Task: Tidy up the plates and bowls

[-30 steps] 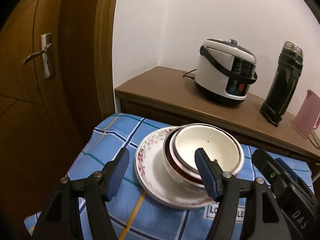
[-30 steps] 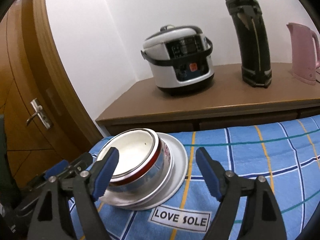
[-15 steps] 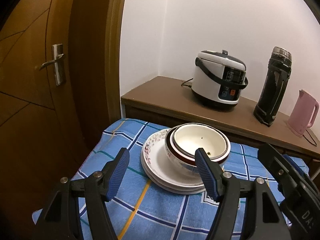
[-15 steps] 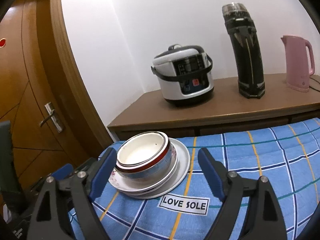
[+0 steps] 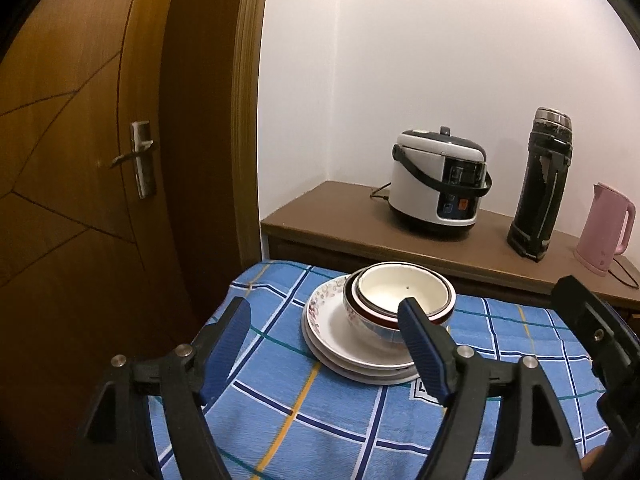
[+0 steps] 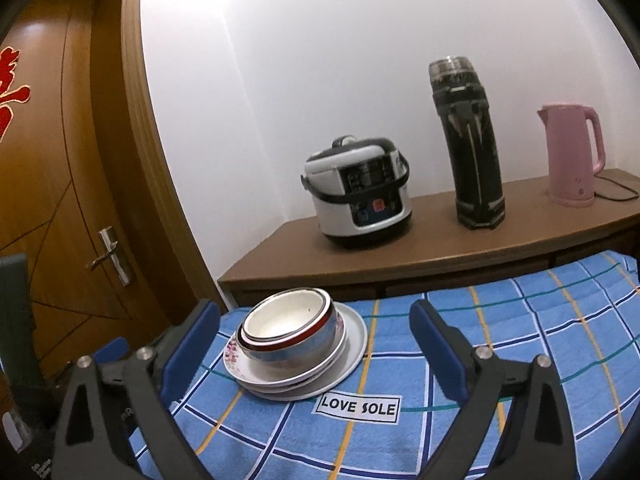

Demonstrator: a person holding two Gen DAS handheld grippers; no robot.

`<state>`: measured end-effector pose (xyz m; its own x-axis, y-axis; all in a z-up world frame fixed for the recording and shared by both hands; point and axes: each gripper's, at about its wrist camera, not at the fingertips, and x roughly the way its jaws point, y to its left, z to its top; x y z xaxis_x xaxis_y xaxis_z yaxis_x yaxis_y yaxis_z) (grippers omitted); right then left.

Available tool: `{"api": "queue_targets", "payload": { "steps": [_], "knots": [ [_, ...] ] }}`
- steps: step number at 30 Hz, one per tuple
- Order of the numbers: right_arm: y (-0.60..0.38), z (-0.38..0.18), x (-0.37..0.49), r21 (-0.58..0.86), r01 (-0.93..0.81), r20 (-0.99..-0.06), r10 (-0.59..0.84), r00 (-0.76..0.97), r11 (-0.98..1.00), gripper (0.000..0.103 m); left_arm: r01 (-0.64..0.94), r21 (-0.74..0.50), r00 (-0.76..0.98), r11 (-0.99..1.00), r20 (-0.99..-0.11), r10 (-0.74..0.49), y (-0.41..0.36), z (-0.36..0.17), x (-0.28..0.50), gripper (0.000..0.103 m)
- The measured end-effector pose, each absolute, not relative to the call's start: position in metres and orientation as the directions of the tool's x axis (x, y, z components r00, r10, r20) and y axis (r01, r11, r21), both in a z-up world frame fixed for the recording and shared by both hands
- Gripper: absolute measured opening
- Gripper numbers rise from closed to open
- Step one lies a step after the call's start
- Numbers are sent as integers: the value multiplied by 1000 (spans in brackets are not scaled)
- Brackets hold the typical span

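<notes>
Both grippers are spreading wider as I watch, with nothing between the blue ribbed pads. From my left gripper the nested bowls sit at frame centre, smooth white inside with a dark red rim band, on stacked plates, the top one flower-printed. My right gripper sees the same pile at lower left on the blue checked cloth. Its right pad covers part of the bowls in the left view. Behind, upper right, a rounded rice cooker stands on a brown wooden cabinet.
</notes>
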<state>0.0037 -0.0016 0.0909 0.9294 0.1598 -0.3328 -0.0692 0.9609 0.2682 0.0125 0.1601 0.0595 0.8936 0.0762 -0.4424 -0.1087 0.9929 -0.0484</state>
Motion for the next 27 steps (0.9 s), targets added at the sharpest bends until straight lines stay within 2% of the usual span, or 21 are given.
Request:
{"api": "queue_targets", "payload": {
  "steps": [8, 27],
  "knots": [
    [-1, 101, -13, 254, -62, -281, 135, 950, 965, 101, -106, -49, 903, 993, -424, 75, 159, 64, 3, 78],
    [-6, 106, -23, 256, -55, -270, 126, 954, 965, 101, -111, -30, 906, 993, -414, 89, 153, 69, -3, 79]
  ]
}}
